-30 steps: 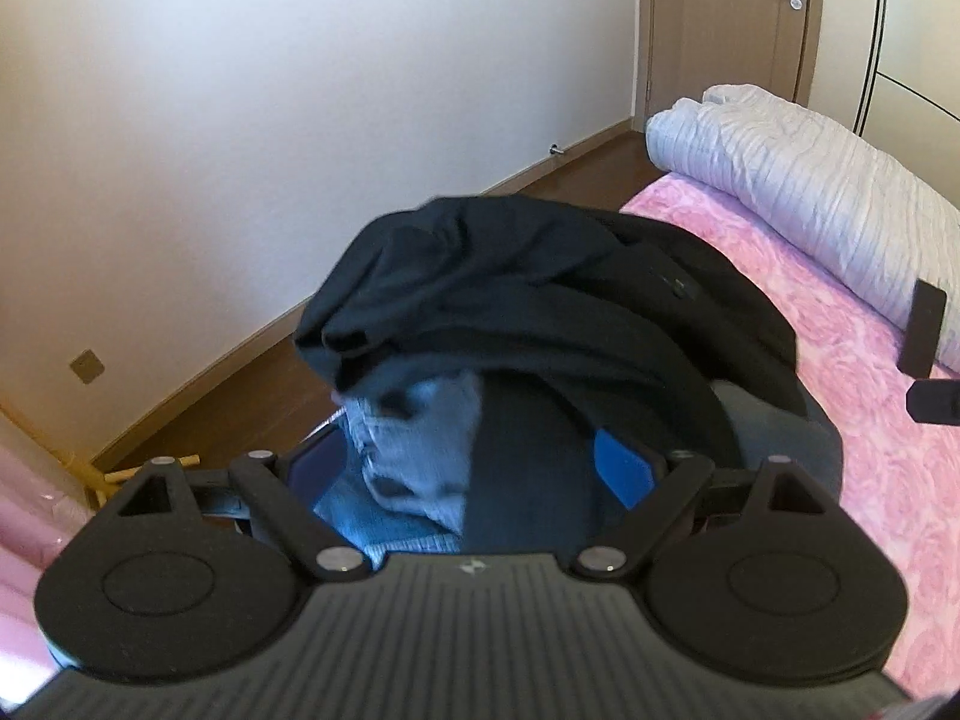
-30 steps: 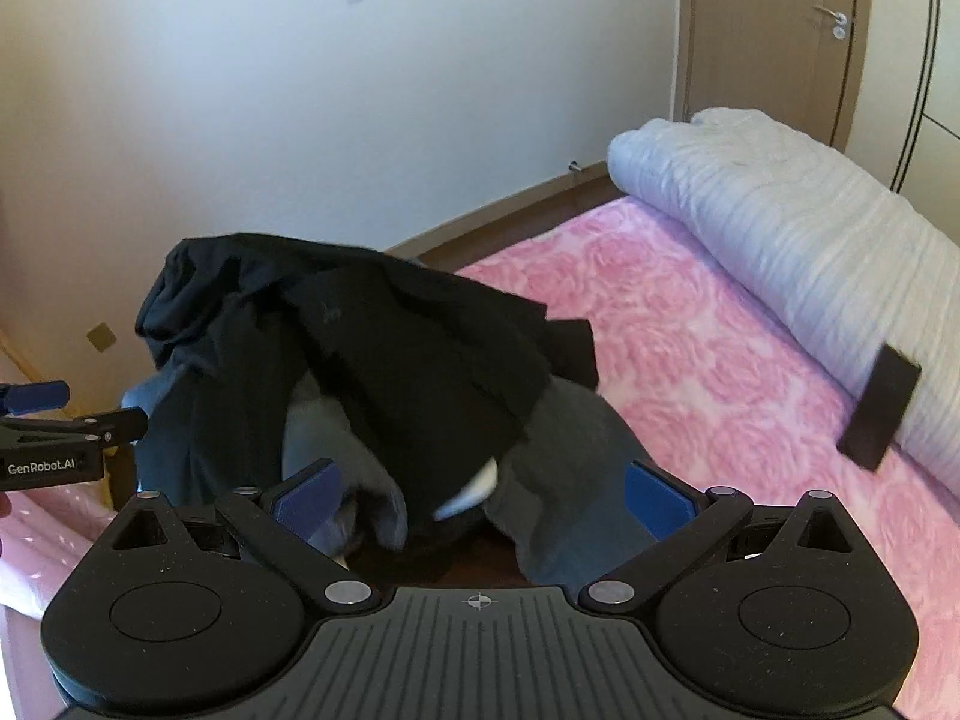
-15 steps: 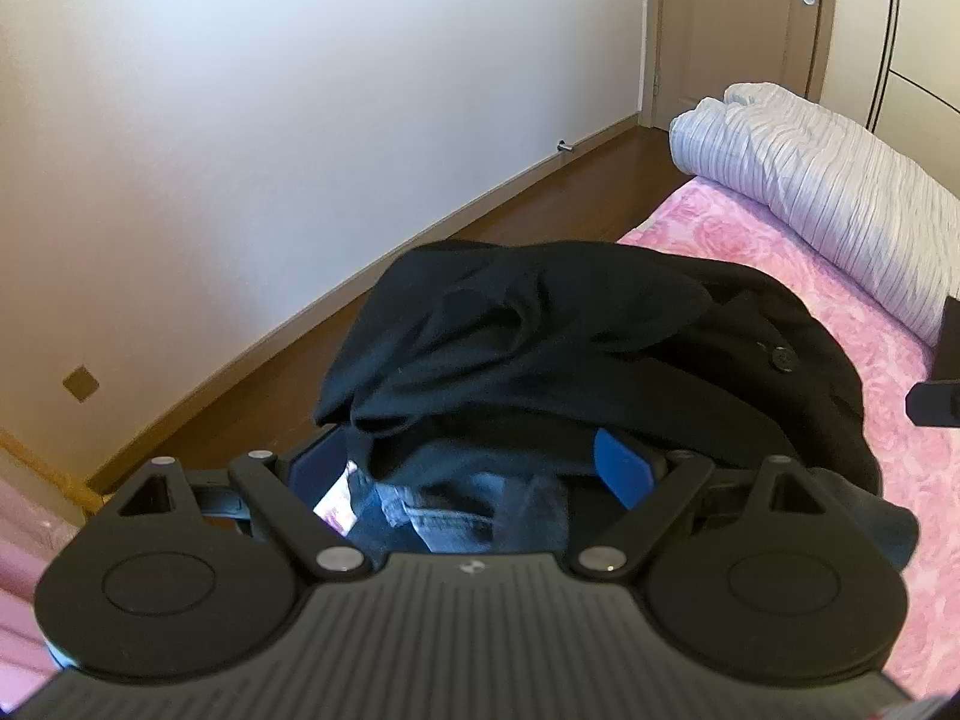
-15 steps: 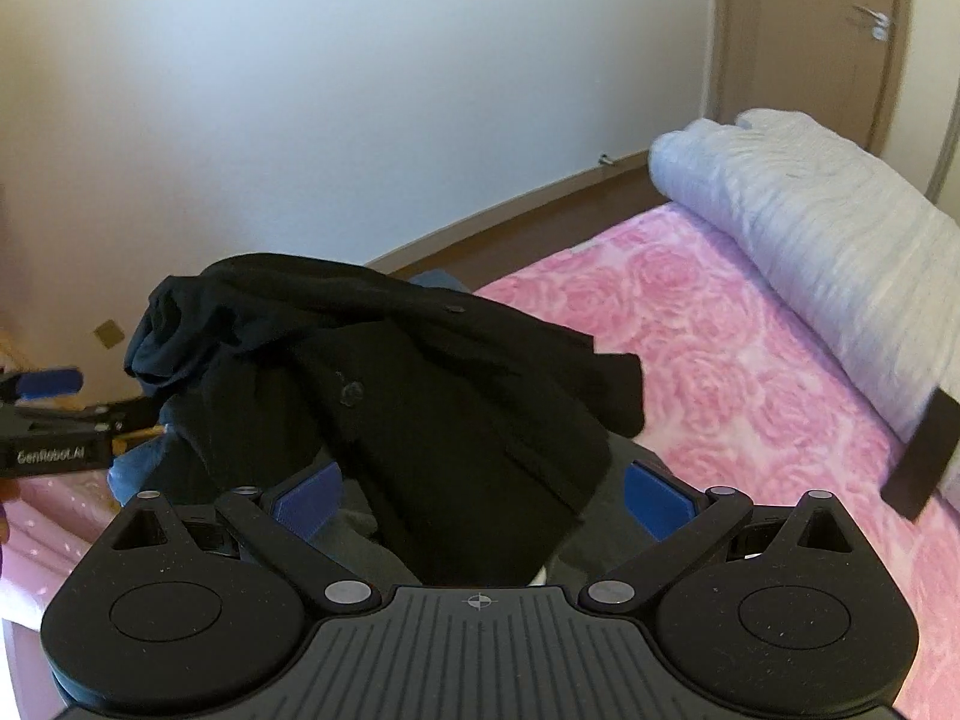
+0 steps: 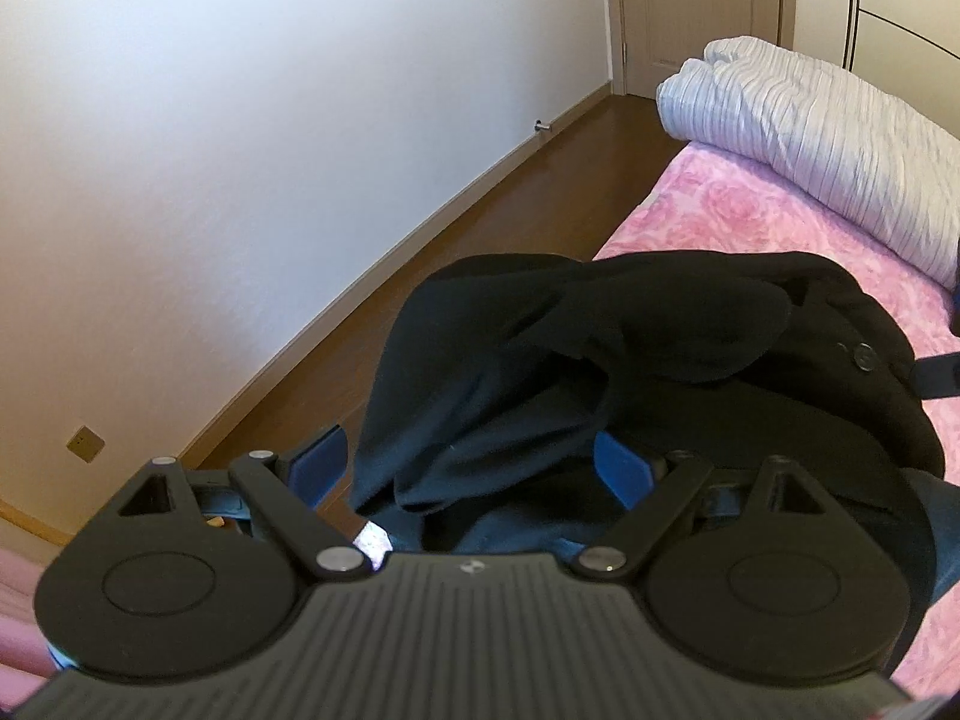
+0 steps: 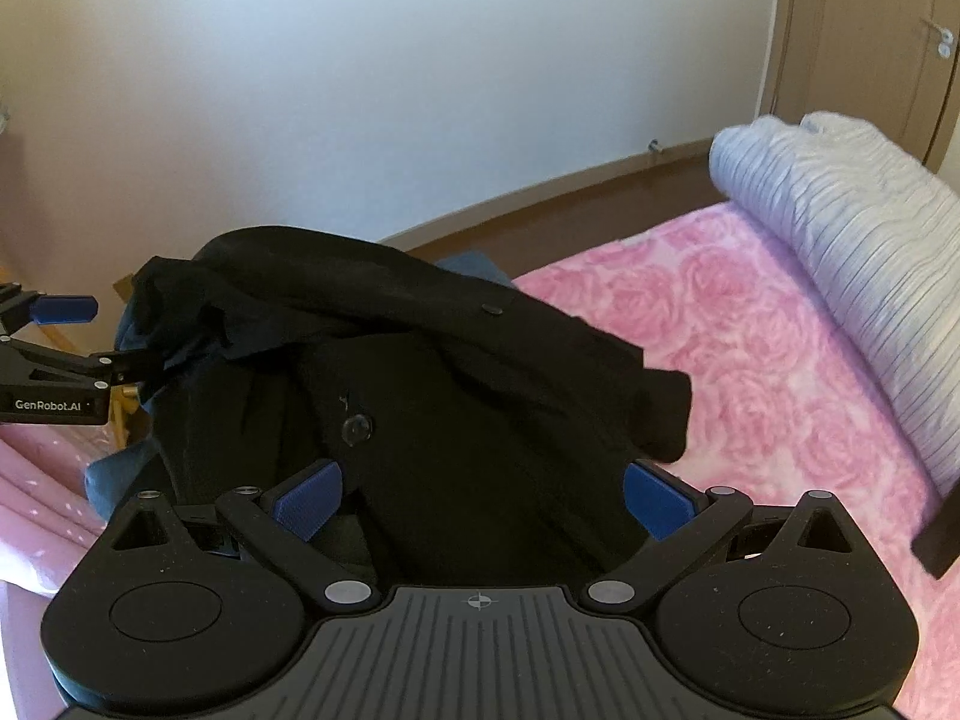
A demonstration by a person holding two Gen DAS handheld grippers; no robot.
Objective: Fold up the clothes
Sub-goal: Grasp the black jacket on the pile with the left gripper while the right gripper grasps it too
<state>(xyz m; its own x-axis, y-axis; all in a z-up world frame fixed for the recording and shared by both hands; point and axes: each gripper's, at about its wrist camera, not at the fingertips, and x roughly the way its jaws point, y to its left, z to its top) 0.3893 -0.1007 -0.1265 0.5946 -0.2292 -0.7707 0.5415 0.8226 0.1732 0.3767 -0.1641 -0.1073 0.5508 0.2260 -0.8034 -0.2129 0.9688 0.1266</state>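
A black buttoned garment (image 5: 630,360) lies heaped over blue denim at the edge of the pink rose-patterned bed (image 5: 750,222). My left gripper (image 5: 471,468) has its blue pads (image 5: 621,468) wide apart, with black cloth draped between them. My right gripper (image 6: 480,495) is open too, its pads (image 6: 654,495) apart at the near side of the garment (image 6: 450,390). In the right wrist view the left gripper (image 6: 60,348) shows at the far left, against the garment's left end.
A rolled white striped quilt (image 5: 828,138) lies along the bed's far side. A dark flat object (image 6: 942,534) rests by the quilt. Wooden floor (image 5: 480,222) and a white wall run left of the bed. A door (image 5: 690,12) stands at the back.
The black garment has come lower and spread over the denim, which is now mostly hidden. Both views have risen and moved closer over the pile.
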